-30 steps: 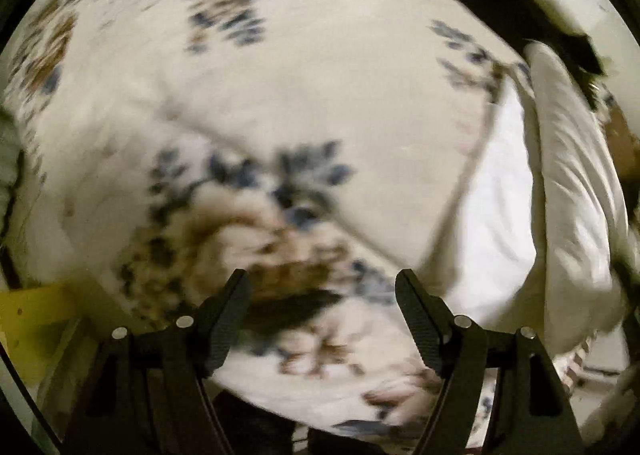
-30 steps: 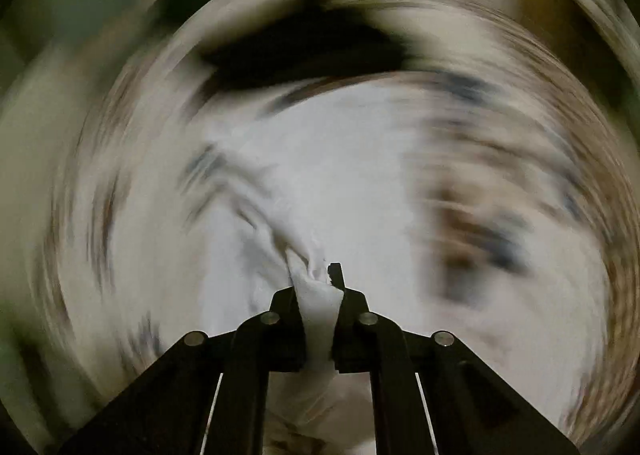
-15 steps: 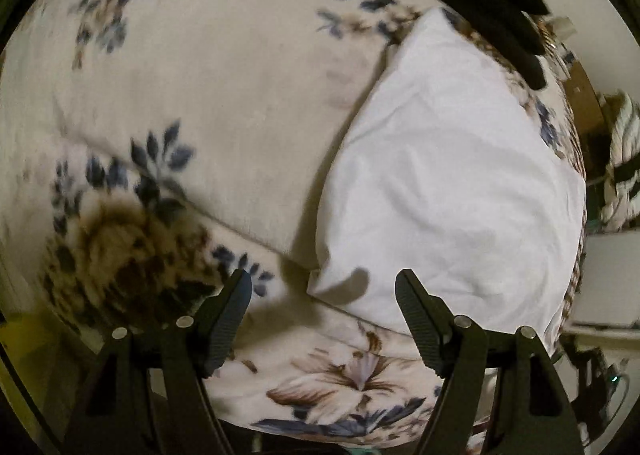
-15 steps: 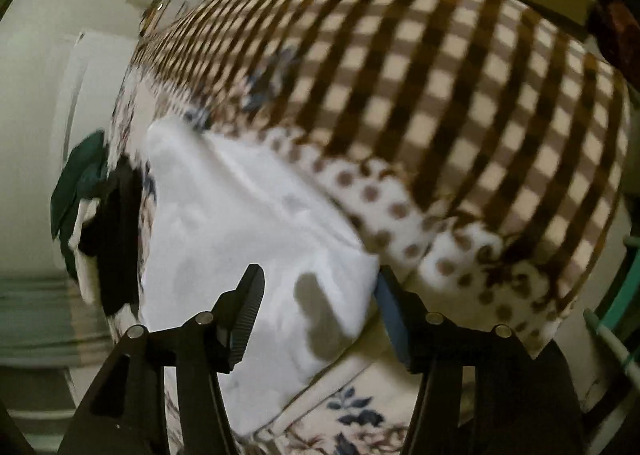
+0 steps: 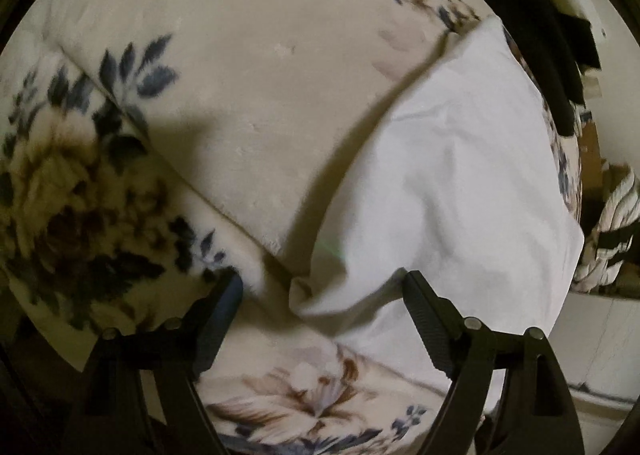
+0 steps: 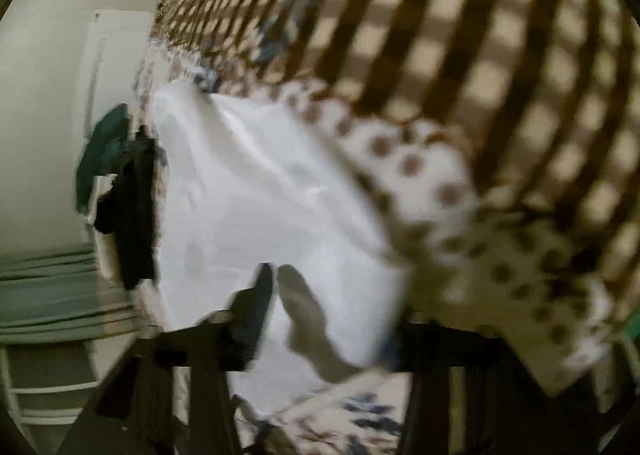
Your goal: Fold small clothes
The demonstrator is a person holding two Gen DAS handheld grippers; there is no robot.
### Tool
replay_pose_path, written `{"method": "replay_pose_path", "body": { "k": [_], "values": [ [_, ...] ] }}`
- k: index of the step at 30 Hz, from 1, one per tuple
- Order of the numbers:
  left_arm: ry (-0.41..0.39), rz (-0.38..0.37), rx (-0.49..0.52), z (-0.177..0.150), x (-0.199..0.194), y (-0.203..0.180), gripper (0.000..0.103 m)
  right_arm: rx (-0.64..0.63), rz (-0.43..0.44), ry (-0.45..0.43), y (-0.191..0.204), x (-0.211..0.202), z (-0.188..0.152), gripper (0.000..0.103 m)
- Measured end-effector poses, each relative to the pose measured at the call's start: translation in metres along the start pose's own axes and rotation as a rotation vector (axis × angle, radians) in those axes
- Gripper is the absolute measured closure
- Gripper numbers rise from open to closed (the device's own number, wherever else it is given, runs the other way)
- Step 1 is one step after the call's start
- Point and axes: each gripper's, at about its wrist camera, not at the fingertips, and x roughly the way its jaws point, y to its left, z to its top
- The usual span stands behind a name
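A white garment point(image 5: 452, 191) lies folded flat on a cream floral blanket point(image 5: 248, 67). My left gripper point(image 5: 322, 303) is open, its fingers on either side of the garment's near-left corner, which bulges up between them. In the right wrist view the same white garment point(image 6: 256, 199) lies ahead, blurred. My right gripper point(image 6: 332, 319) is open over its near edge and holds nothing.
A black garment point(image 5: 556, 39) lies beyond the white one; it also shows in the right wrist view point(image 6: 132, 211), with a dark green one point(image 6: 100, 159) behind it. A brown checked blanket point(image 6: 460, 39) and a polka-dot cloth point(image 6: 440, 191) lie to the right.
My right gripper has let go of the white cloth and opened; the garment now lies flat. My left gripper has come closer to the garment's near-left corner.
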Motion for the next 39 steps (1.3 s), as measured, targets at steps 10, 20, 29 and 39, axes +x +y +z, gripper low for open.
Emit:
{"method": "replay_pose_path", "body": {
  "k": [10,20,29,39],
  "values": [
    [-0.067,0.11,0.193,-0.004,-0.034,-0.011,0.021,-0.386,-0.116,-0.095,0.073,-0.045,0.011,0.055],
    [-0.16,0.07,0.286,0.056,-0.041,-0.065,0.021,-0.464,-0.284,0.03,0.125,0.042,0.057,0.085],
    [-0.098,0.031,0.333,0.153,0.012,-0.125,0.021,-0.561,-0.154,0.137,0.193,0.041,0.084,0.038],
    [-0.18,0.061,0.524,0.18,0.033,-0.168,0.095,-0.503,-0.088,0.043,0.212,0.084,0.139,0.091]
  ]
}}
